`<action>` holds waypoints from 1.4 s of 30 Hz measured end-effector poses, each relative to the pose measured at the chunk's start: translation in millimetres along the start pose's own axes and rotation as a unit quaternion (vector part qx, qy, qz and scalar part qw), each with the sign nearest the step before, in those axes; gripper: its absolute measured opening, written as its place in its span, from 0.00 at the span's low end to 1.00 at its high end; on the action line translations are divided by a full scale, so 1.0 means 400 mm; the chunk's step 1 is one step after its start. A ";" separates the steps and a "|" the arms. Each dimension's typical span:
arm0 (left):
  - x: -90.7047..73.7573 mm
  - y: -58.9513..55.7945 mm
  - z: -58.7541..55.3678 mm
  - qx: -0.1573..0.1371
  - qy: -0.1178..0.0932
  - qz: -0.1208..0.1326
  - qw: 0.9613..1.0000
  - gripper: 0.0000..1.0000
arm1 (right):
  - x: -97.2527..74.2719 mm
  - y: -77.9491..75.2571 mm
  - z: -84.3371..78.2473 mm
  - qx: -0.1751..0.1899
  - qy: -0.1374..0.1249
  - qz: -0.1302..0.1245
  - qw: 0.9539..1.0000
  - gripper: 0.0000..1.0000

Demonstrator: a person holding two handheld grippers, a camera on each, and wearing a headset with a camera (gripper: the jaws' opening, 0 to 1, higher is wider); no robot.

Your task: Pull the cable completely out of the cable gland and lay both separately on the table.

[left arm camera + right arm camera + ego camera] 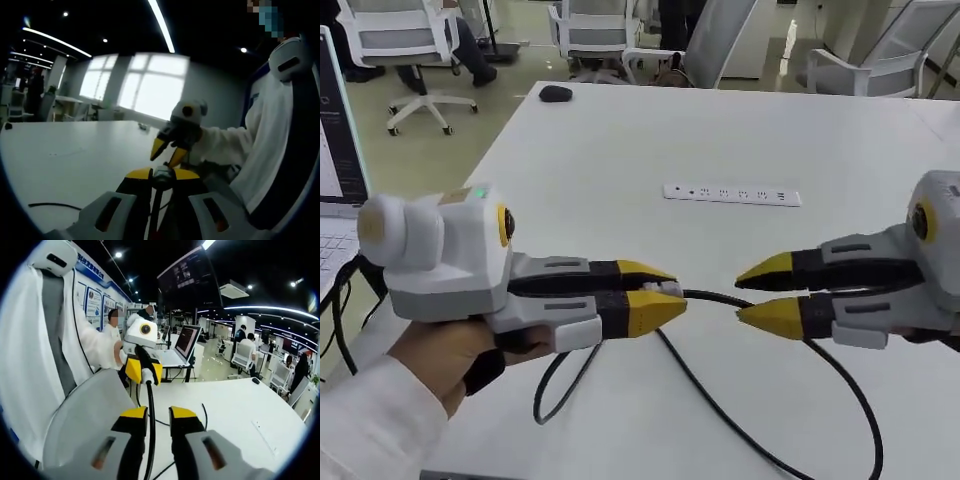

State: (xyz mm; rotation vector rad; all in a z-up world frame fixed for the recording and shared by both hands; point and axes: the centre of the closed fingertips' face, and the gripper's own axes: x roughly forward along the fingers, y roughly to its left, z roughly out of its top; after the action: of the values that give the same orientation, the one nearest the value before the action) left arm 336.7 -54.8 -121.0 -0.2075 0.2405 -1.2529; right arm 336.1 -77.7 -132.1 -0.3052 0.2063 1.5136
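A small pale cable gland [669, 289] is clamped between the yellow tips of my left gripper [673, 293], held by a hand at the left. A black cable [715, 297] leaves the gland to the right and passes between the spread jaws of my right gripper [751, 293]. From there it loops down over the table. In the right gripper view the cable [150, 410] runs up between my right gripper [159, 415] jaws to the gland [147, 376] in the left gripper [144, 371]. The left gripper view shows the gland [163, 173] in its own tips [162, 176], the right gripper [166, 156] just ahead.
A white power strip [732, 194] lies mid-table and a black mouse [556, 94] sits at the far edge of the white table [620, 150]. A laptop [332, 170] stands at the left. Office chairs [410, 50] line the far side.
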 end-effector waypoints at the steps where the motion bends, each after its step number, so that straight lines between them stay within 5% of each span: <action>1: 0.002 -0.001 0.000 0.000 0.000 -0.001 1.000 0.16 | 0.007 0.002 0.005 -0.002 -0.002 0.003 1.000 0.17; 17: 0.001 -0.002 0.001 0.003 0.000 -0.003 1.000 0.16 | 0.050 0.027 0.031 -0.015 -0.021 0.039 0.999 0.04; 29: 0.001 0.002 0.000 0.004 0.001 -0.004 1.000 0.16 | 0.049 0.024 0.023 -0.017 -0.024 0.037 0.999 0.04; 42: -0.031 0.029 0.000 0.000 -0.003 0.015 1.000 0.16 | 0.005 -0.001 -0.032 0.005 -0.012 0.014 1.000 0.03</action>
State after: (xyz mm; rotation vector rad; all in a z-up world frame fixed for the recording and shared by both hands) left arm 343.7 -39.6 -123.3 -0.2059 0.2375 -1.2232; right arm 337.5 -80.0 -144.9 -0.2774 0.1999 1.5433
